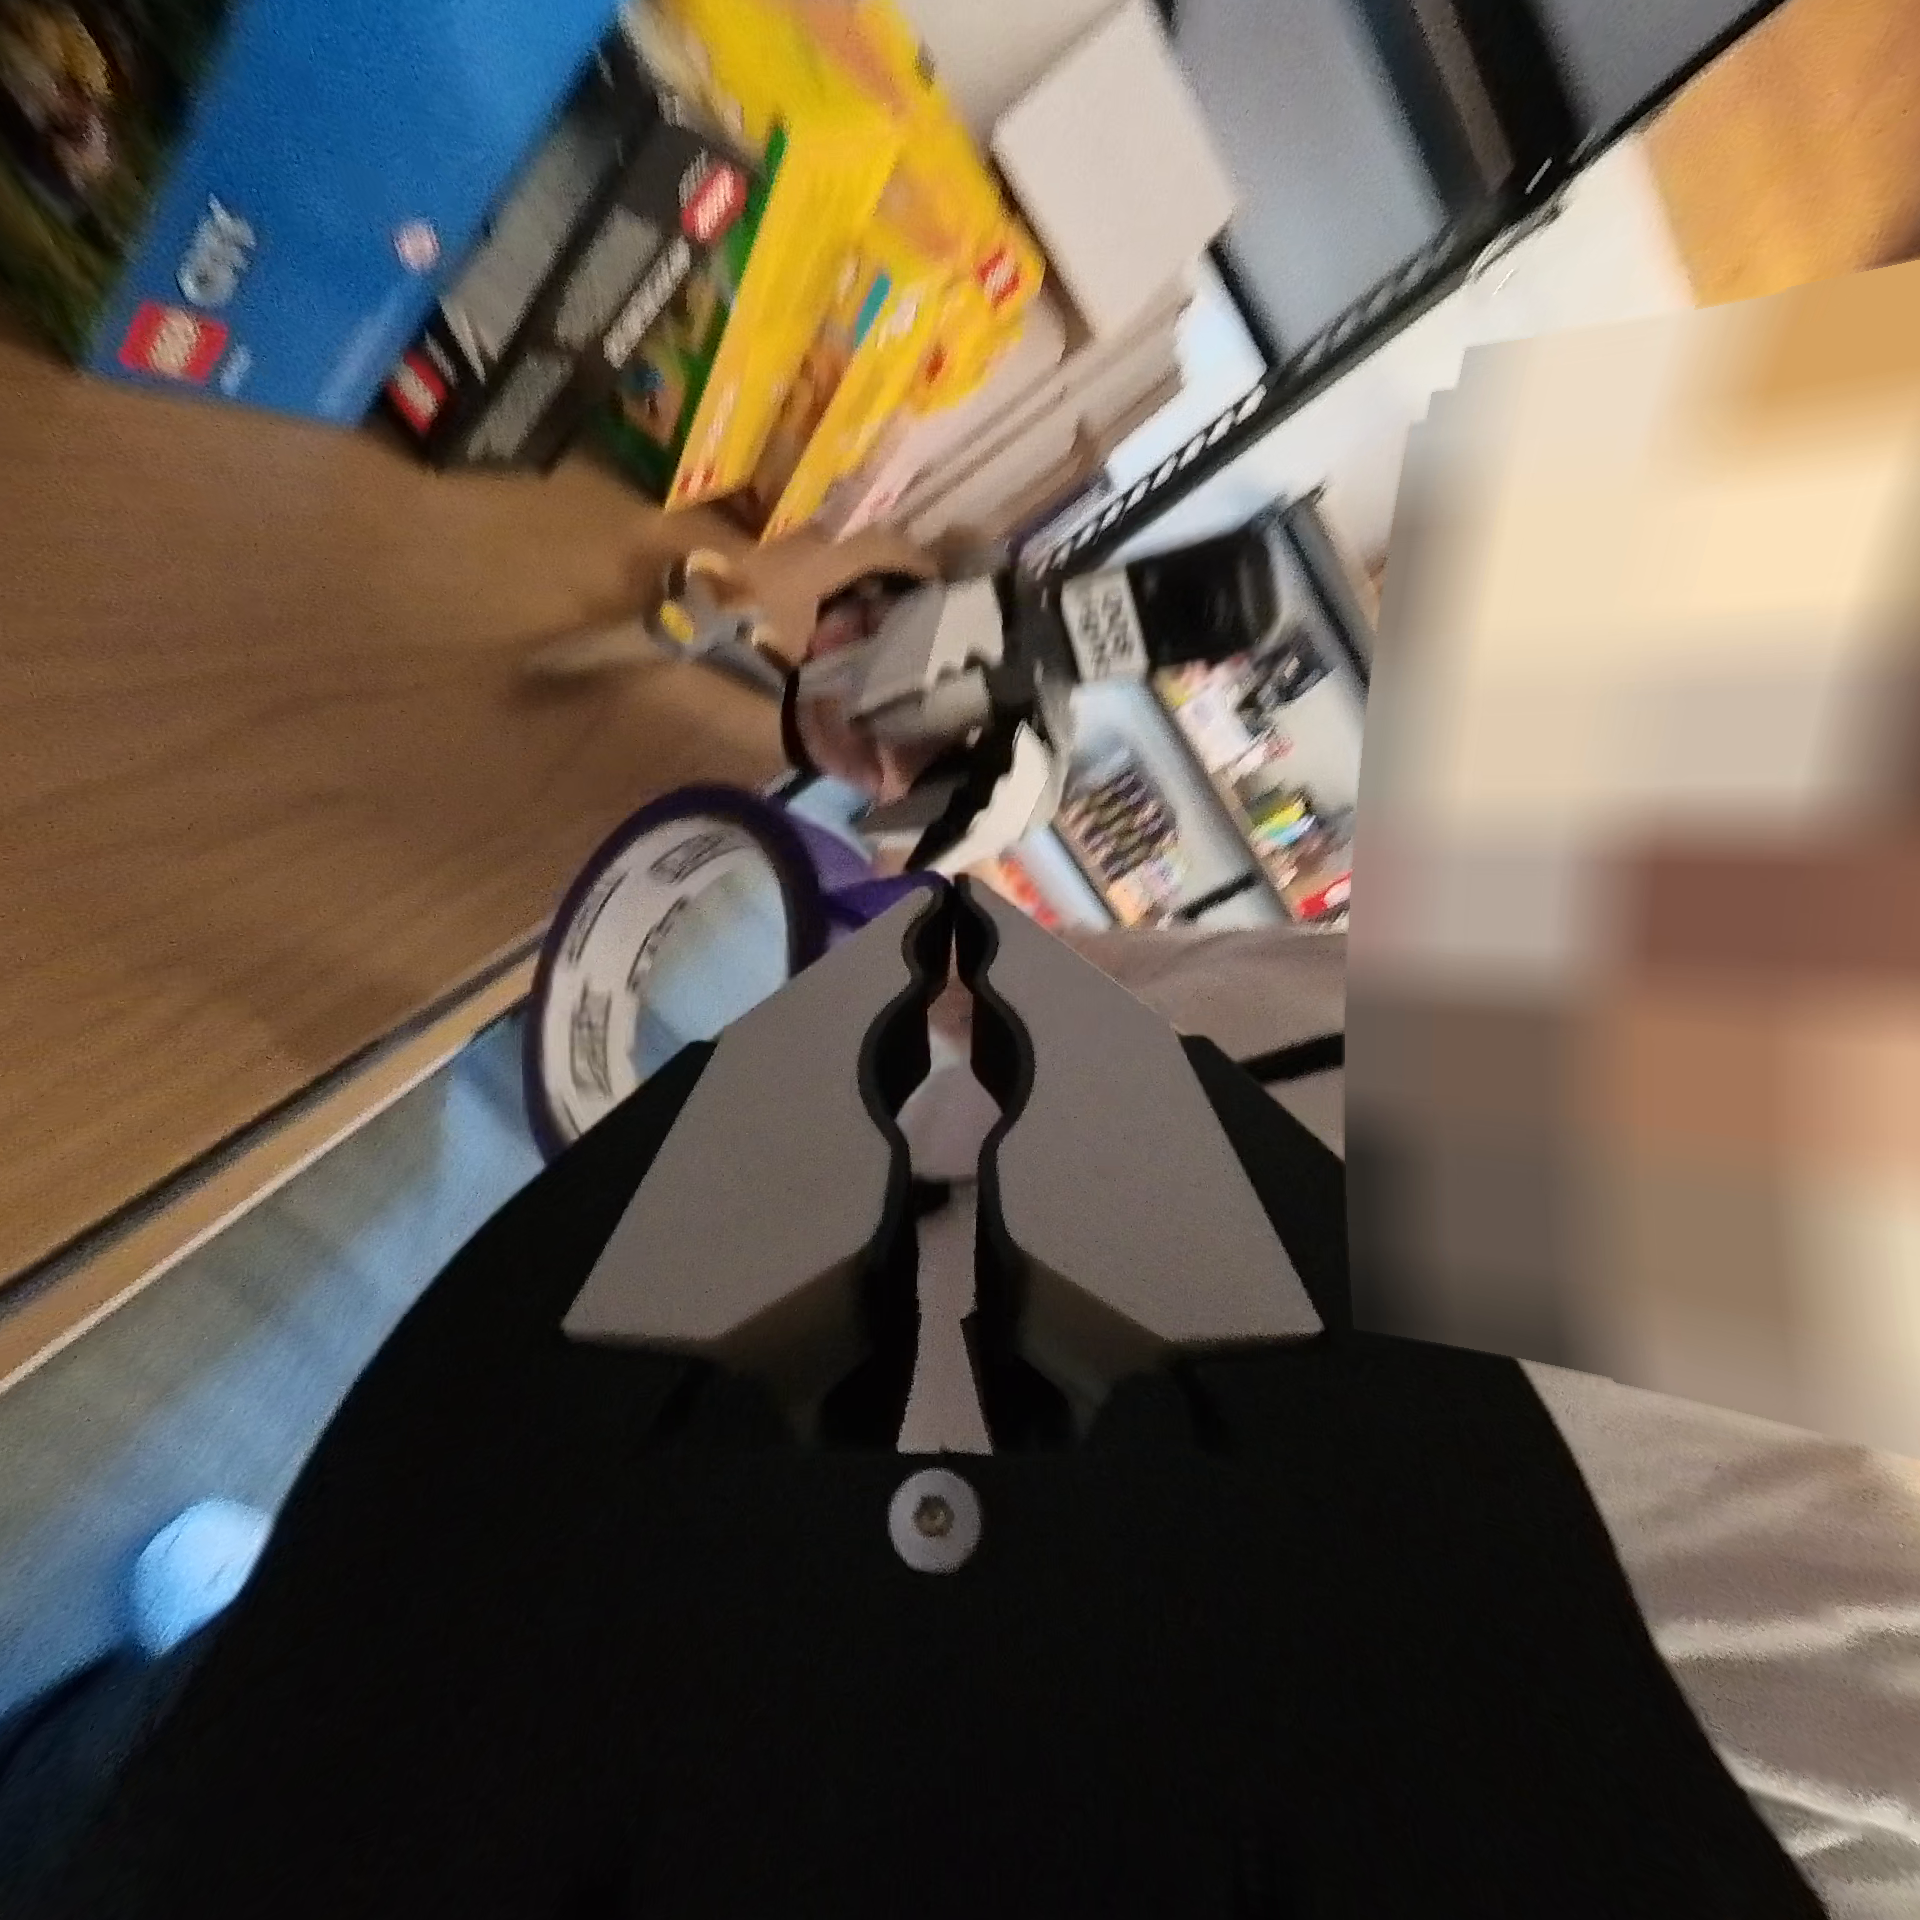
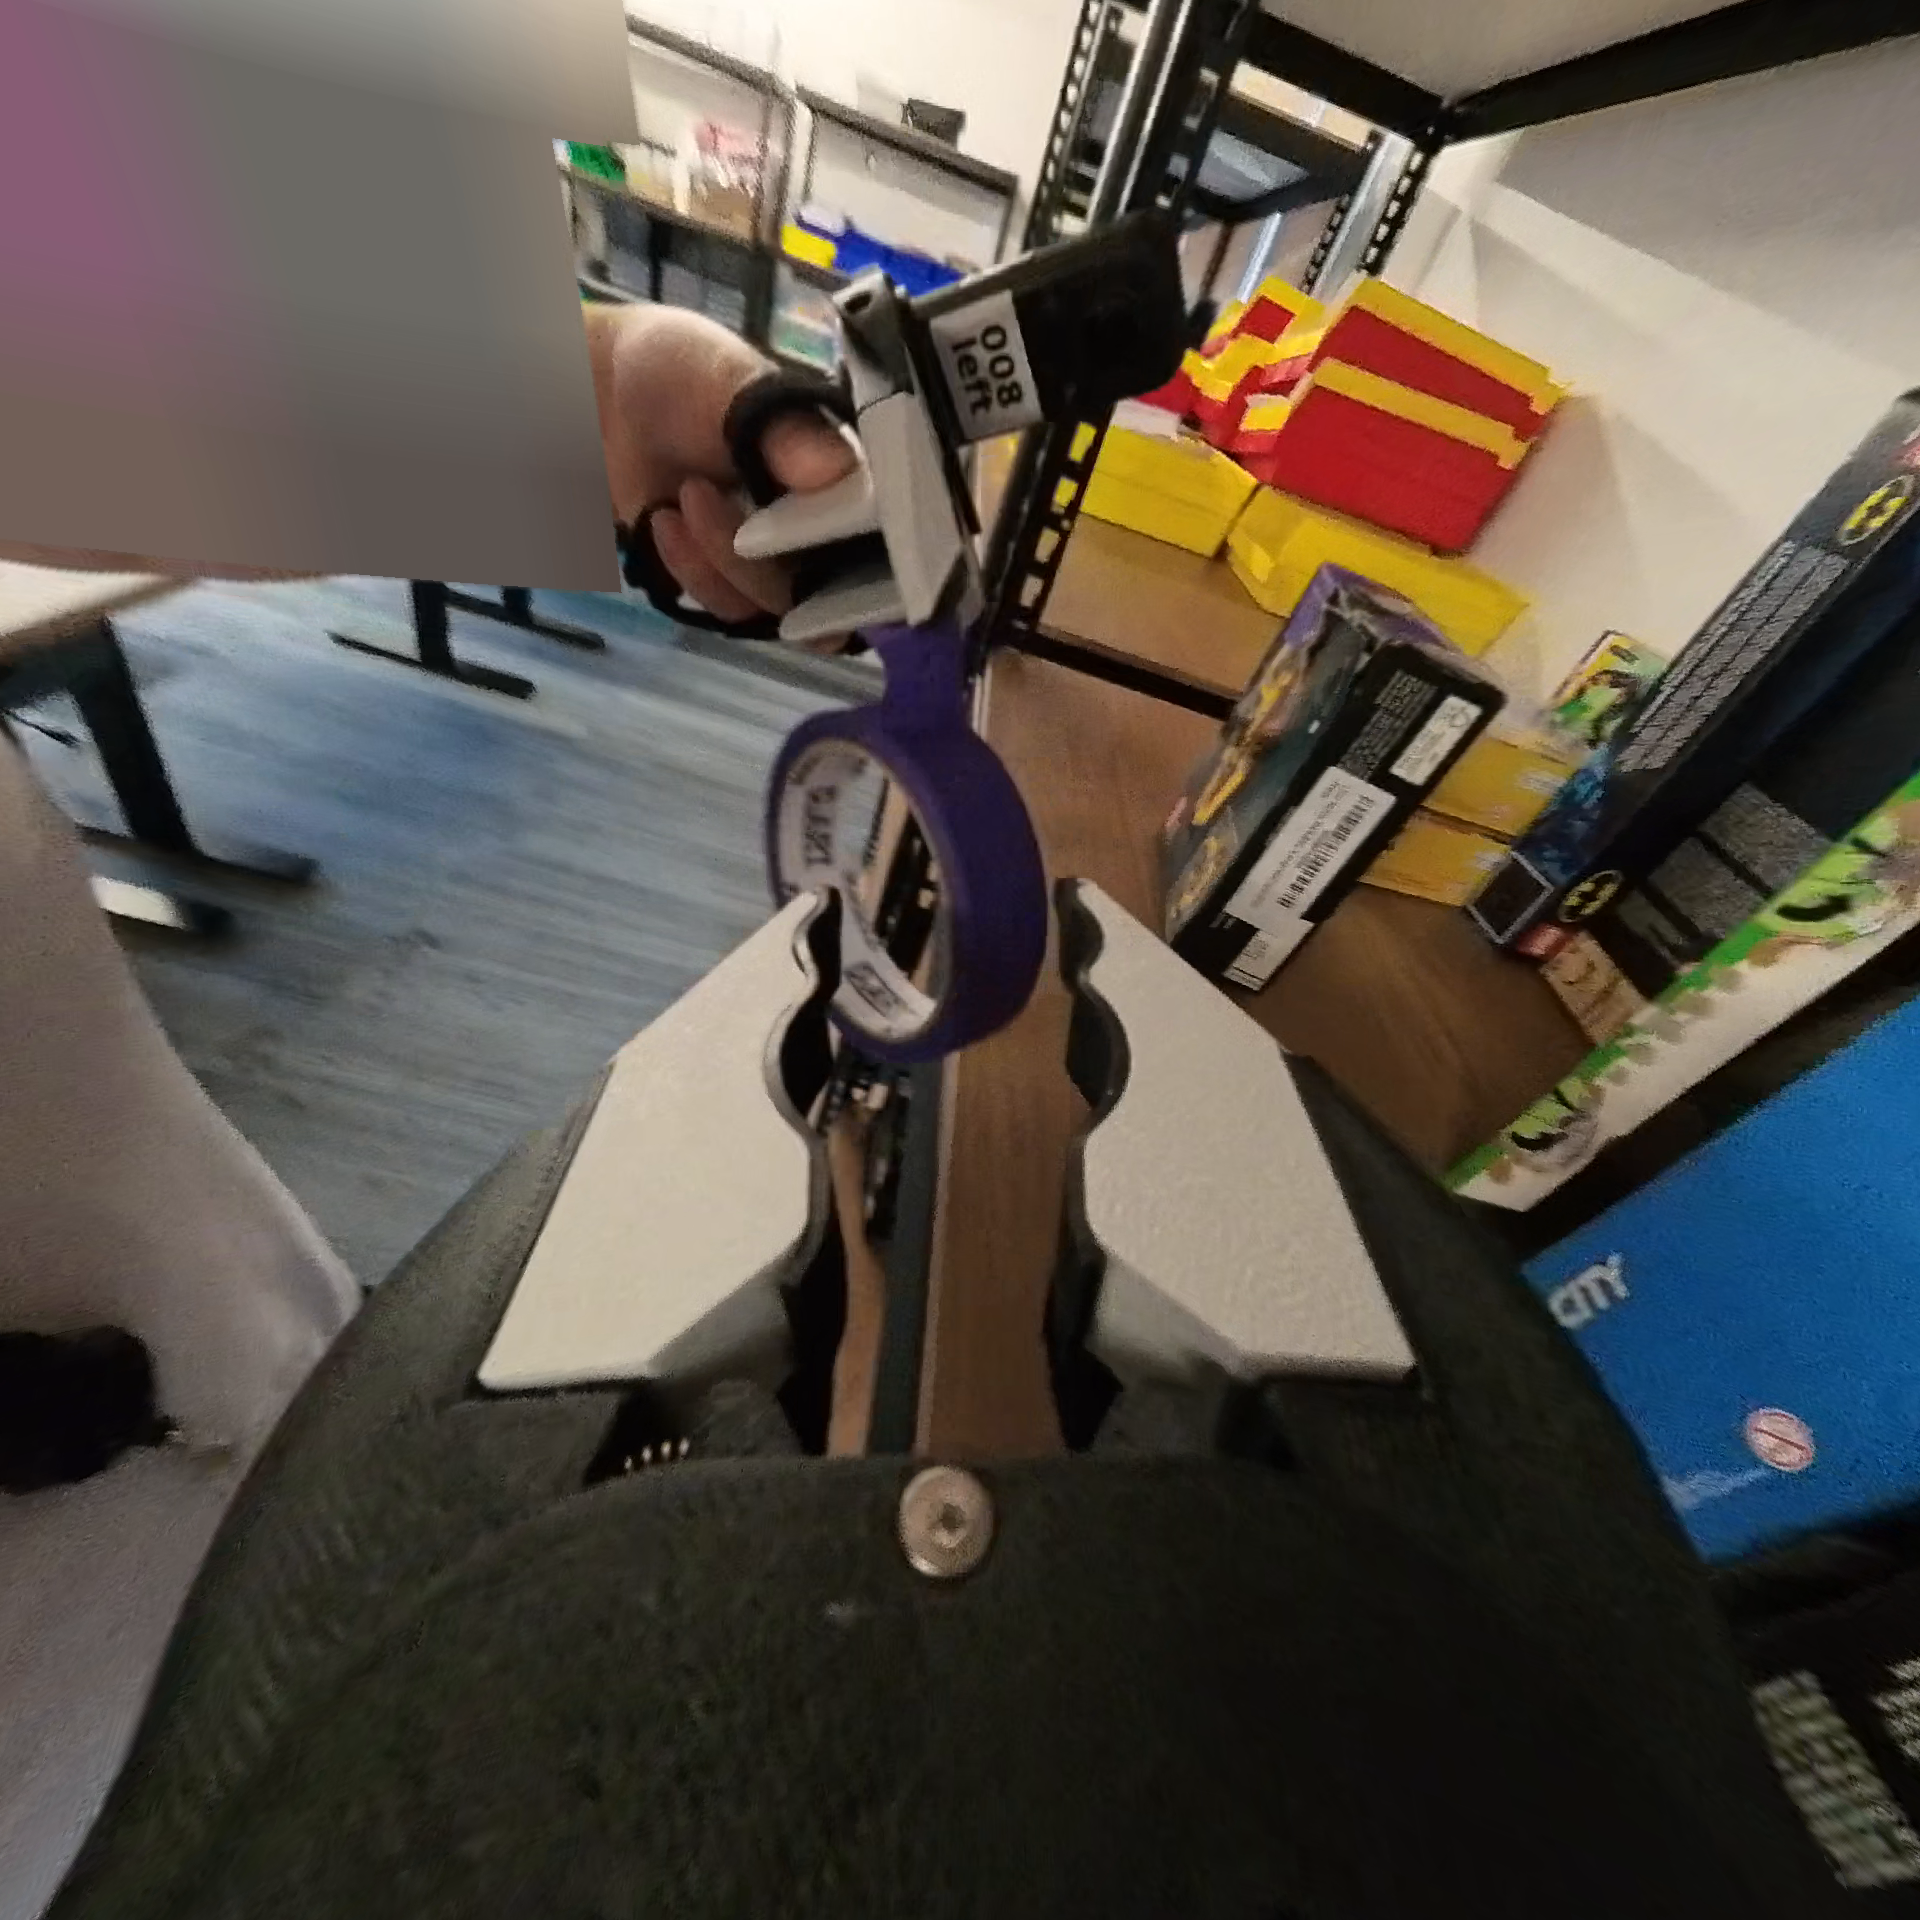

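My left gripper is shut, its tips pinching the free end of a strip pulled from a roll of purple tape. The roll hangs just left of the tips. In the right wrist view the left gripper, held by a hand, carries the roll dangling by its strip. My right gripper is open, with the lower half of the roll between its fingers; I cannot tell whether they touch it. The right gripper also shows farther off in the left wrist view, blurred.
A wooden shelf board on a black metal rack lies below the grippers. Toy boxes stand on it: black, blue, yellow and red. Grey-blue floor and table legs are at the left. The tips of one gripper are about 7 centimeters away from the tips of the other.
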`<state>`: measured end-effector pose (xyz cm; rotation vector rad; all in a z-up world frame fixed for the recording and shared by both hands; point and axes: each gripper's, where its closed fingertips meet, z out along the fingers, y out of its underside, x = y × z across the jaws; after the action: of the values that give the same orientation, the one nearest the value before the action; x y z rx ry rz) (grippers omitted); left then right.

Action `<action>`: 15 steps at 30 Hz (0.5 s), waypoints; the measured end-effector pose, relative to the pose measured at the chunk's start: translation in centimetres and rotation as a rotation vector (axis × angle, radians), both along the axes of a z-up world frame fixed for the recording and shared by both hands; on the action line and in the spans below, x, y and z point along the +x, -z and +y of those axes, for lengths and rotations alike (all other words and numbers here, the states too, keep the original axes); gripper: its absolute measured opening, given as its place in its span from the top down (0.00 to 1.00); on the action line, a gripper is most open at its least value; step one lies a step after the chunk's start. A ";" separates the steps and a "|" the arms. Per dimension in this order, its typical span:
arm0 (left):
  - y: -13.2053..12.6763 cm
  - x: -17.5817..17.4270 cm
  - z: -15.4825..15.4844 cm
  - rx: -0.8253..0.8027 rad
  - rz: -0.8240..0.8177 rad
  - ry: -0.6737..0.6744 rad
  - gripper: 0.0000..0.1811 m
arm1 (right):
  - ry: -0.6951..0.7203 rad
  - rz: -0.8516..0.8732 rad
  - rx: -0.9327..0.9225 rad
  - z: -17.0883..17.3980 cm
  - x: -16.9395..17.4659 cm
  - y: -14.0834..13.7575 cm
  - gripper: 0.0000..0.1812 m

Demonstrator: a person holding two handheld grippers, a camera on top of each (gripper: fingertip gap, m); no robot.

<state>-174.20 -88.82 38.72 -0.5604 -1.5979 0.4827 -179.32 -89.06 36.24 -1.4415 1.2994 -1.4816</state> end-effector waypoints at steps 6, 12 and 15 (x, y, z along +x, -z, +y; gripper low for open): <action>1.7 -1.2 2.7 -0.080 -0.205 0.129 1.00 | -0.182 -0.050 0.288 2.8 2.4 0.4 0.68; 3.7 -2.3 5.3 -0.030 -0.372 0.261 1.00 | -0.311 0.101 0.496 5.4 3.7 4.2 0.71; 3.8 -2.3 5.6 -0.022 -0.422 0.279 1.00 | -0.400 0.074 0.628 6.8 3.5 4.5 0.72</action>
<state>-176.51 -83.24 34.95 -0.9329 -1.8751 0.1774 -175.79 -82.30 31.75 -1.2356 1.2712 -0.6774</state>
